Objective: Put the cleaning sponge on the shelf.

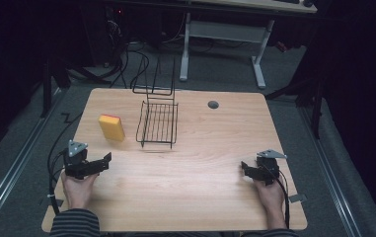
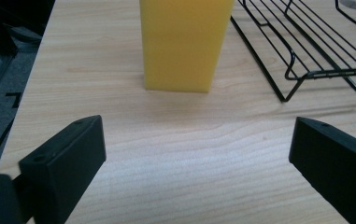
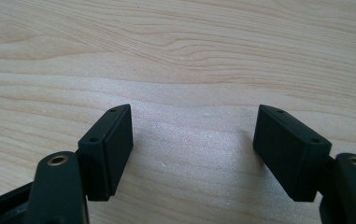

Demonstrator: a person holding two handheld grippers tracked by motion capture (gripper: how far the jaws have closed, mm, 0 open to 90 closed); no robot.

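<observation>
Two grippers rest low on the table (image 1: 195,197) in the high view, one at each lower corner of the frame. Your left gripper (image 1: 107,159) sits at the lower left, your right gripper (image 1: 244,167) at the lower right, and both hold nothing. The yellow block (image 1: 111,127) stands up and left of the centre, just beside the black wire rack (image 1: 158,123), apart from it and not touching. The left gripper points toward the block, so I judge that this hand is the one meant to take it, while the right hand waits well apart from the work.

In the left gripper view, the block (image 2: 185,44) fills the upper middle of the frame and stands upright on the wood. The two black jaws are spread wide at the lower corners, with bare table between them. They are open like this, I think, so that the block can pass between them when you go forward. The rack (image 2: 306,51) lies at the upper right, near the block, so you should keep the far jaw away from its wires.

In the right gripper view, the jaws are also apart, with only wood grain (image 3: 189,70) ahead. Nothing is near to grasp there.
</observation>
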